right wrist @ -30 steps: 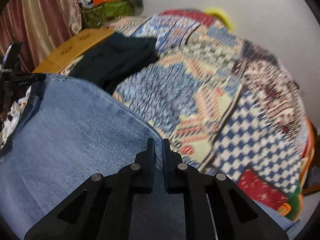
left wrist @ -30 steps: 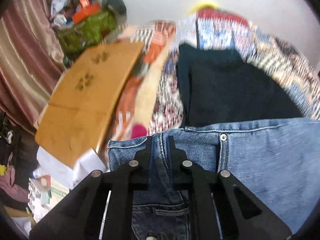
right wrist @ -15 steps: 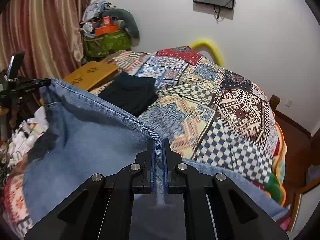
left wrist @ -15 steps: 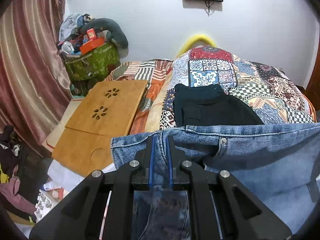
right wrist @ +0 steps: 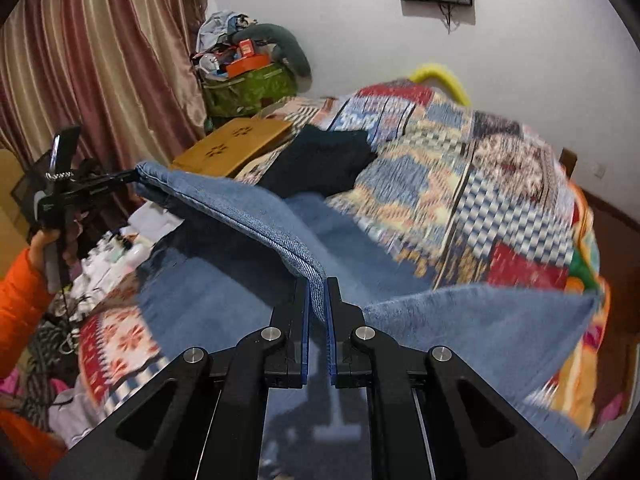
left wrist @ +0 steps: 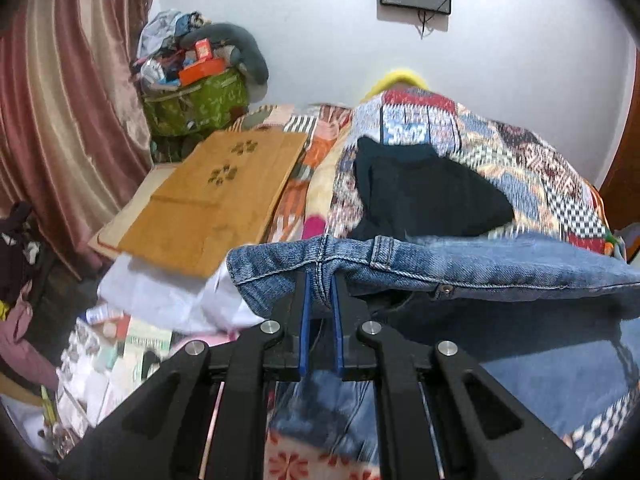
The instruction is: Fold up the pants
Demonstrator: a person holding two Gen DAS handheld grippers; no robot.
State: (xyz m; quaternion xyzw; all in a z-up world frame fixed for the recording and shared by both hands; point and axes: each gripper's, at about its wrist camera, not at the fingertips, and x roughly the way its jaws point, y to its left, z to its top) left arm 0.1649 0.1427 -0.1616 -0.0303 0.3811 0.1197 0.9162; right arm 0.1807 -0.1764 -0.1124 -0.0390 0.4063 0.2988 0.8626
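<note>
Blue jeans (left wrist: 460, 264) hang stretched between my two grippers above the patchwork bedspread. My left gripper (left wrist: 320, 280) is shut on the jeans' waistband beside a belt loop. My right gripper (right wrist: 318, 286) is shut on the other end of the lifted denim edge (right wrist: 240, 208). In the right wrist view the left gripper (right wrist: 128, 178) shows at the far left, held by a hand in an orange sleeve (right wrist: 20, 288). Below the raised edge the jeans sag onto the bed, and a loose part (right wrist: 480, 328) spreads to the right.
A folded dark garment (left wrist: 424, 196) lies on the patchwork quilt (right wrist: 480, 184) beyond the jeans. A wooden lap board (left wrist: 216, 196) rests at the bed's left side. A green bag of clutter (left wrist: 192, 104) stands by the curtain, and more clutter covers the floor at left.
Both grippers have lifted the jeans' waistband off the bed and carried it toward the near side, so the denim edge now hangs taut in the air. Both stay clamped on it.
</note>
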